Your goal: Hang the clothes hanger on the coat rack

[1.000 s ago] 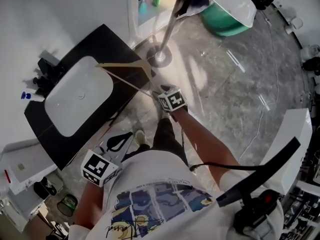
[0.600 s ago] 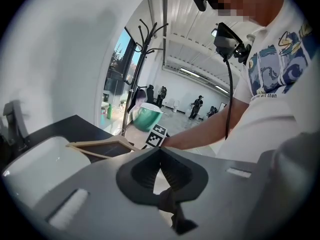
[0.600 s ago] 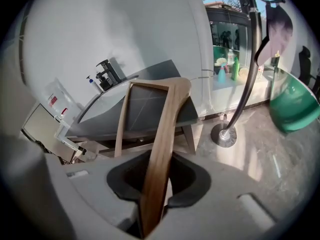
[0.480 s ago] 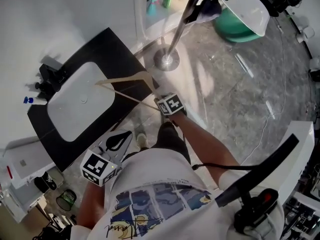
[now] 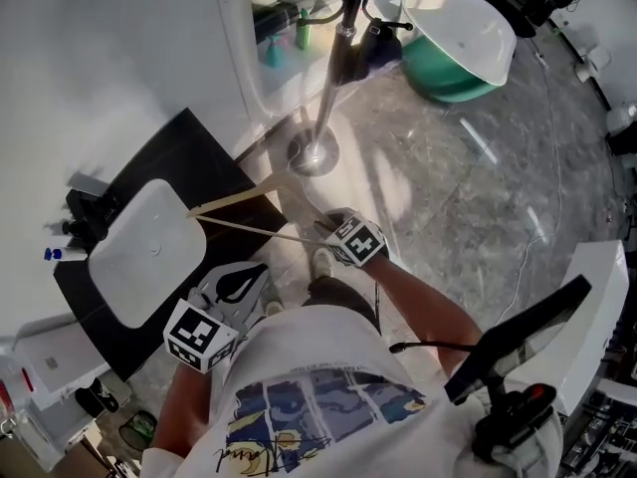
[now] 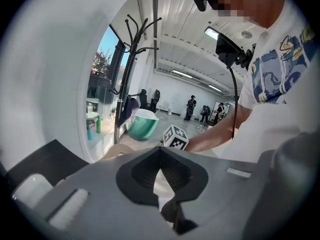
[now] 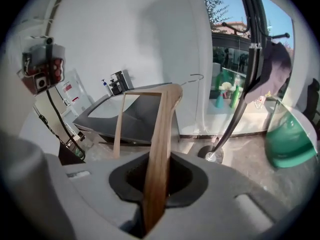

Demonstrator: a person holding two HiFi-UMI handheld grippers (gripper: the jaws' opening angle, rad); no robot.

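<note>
The wooden clothes hanger [image 5: 244,199] sticks out leftward from my right gripper [image 5: 330,230], its far tip over the black counter's edge. In the right gripper view one wooden arm [image 7: 159,149] runs up between the jaws. The jaws have just been closing and press on it; the wire hook [image 7: 192,77] points away. The coat rack [image 5: 333,63] stands beyond on a round base [image 5: 314,153]; its pole [image 7: 239,111] carries a dark garment [image 7: 272,66]. My left gripper [image 5: 254,272] is low at the left, shut and empty [image 6: 160,151].
A black counter [image 5: 214,162] with a white sink [image 5: 144,257] stands at the left against the wall. A green basin [image 5: 443,73] with a white lid lies past the rack. Bottles [image 5: 304,28] stand on the window ledge. A white stand [image 5: 587,297] is at the right.
The right gripper's jaws have closed on the hanger's arm, and the hanger has come off the counter and swung toward the person. The left gripper has moved a little forward.
</note>
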